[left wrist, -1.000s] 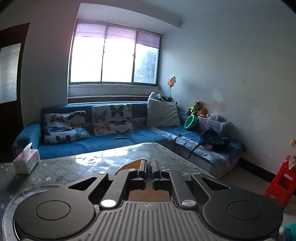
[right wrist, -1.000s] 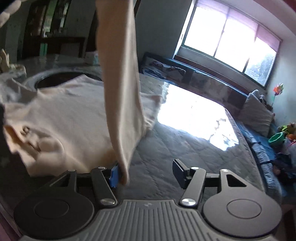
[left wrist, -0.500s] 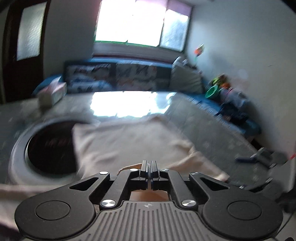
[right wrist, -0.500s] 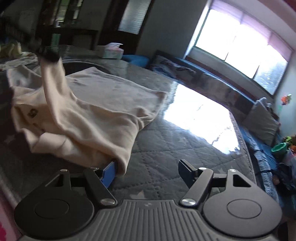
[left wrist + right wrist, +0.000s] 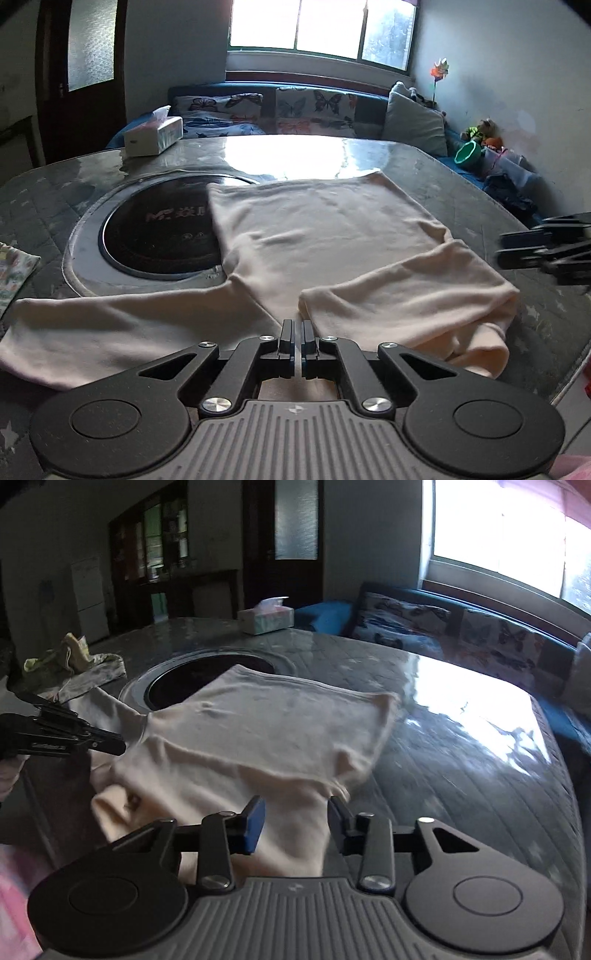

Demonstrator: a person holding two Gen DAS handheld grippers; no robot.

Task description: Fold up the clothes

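Observation:
A cream long-sleeved shirt (image 5: 314,236) lies spread on the quilt-patterned table (image 5: 461,173). One sleeve is folded across its near part. My left gripper (image 5: 296,328) is low at the near edge, shut on that sleeve's end, and cream cloth shows under its fingers. From the right wrist view it comes in as the left gripper (image 5: 114,744) touching the shirt (image 5: 280,720) from the left. My right gripper (image 5: 295,812) hangs over the shirt's near right fold. Its jaws are closing with the fold between the pads. The right gripper (image 5: 506,247) shows blurred at the right.
A round black hob (image 5: 159,236) set in the table lies partly under the shirt. A tissue box (image 5: 153,134) stands at the far left. A patterned cloth (image 5: 74,661) is bunched at the left. A blue sofa (image 5: 295,107) runs behind the table.
My left gripper has come down with the sleeve, which hung in the air and now lies across the shirt. My right gripper's jaws have narrowed and sit over the shirt's fold.

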